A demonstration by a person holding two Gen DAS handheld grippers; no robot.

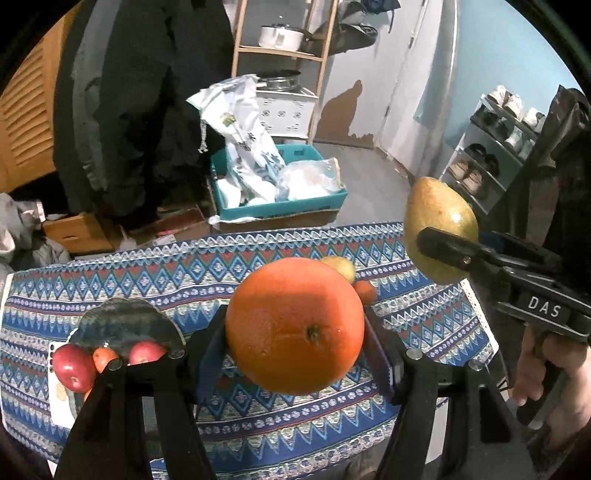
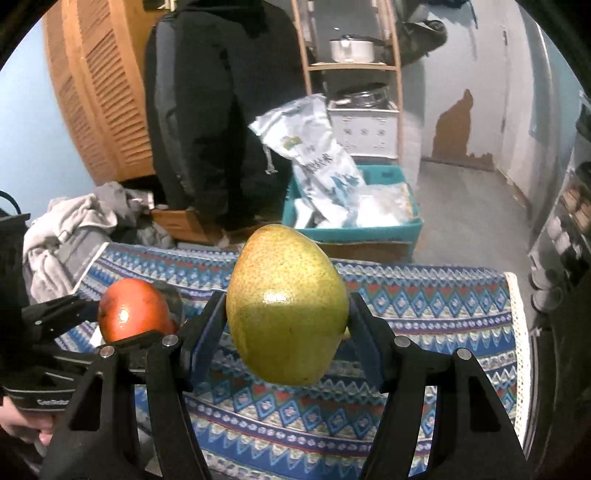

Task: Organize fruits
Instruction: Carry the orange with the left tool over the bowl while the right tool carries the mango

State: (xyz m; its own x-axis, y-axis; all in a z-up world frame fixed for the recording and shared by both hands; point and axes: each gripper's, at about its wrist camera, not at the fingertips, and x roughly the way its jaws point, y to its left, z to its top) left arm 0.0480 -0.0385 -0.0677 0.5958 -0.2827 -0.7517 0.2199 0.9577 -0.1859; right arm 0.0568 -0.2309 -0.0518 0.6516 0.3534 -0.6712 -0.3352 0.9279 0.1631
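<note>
The left tool (image 1: 295, 332) is clamped on a large orange (image 1: 294, 326), held above the bench (image 1: 184, 280) at the centre of the left wrist view, stem scar facing the camera. The right tool (image 2: 286, 325) is closed on a green-yellow pear (image 2: 286, 306), held in mid-air over the bench; in the left wrist view that pear (image 1: 439, 221) sits at the right of the frame, and the right tool's body there bears the white letters "DAS". In the right wrist view the left tool's body at lower left carries partly hidden lettering that begins "Gen".

At lower left of the left wrist view a plate (image 1: 61, 402) holds red apples (image 1: 74, 367) and a small orange fruit (image 1: 104, 358), partly hidden behind the tool. Beyond the held orange, a yellowish fruit (image 1: 341, 266) and a small tangerine (image 1: 365, 291) lie on the patterned cloth (image 1: 147, 273).

Past the bench's far edge, a teal bin (image 1: 280, 210) on the floor holds a printed white bag (image 1: 243, 136) and clear plastic bags (image 1: 310, 179). A wooden shelf (image 1: 280, 51) behind carries a white pot (image 1: 280, 35); a shoe rack (image 1: 491, 155) stands at right.
</note>
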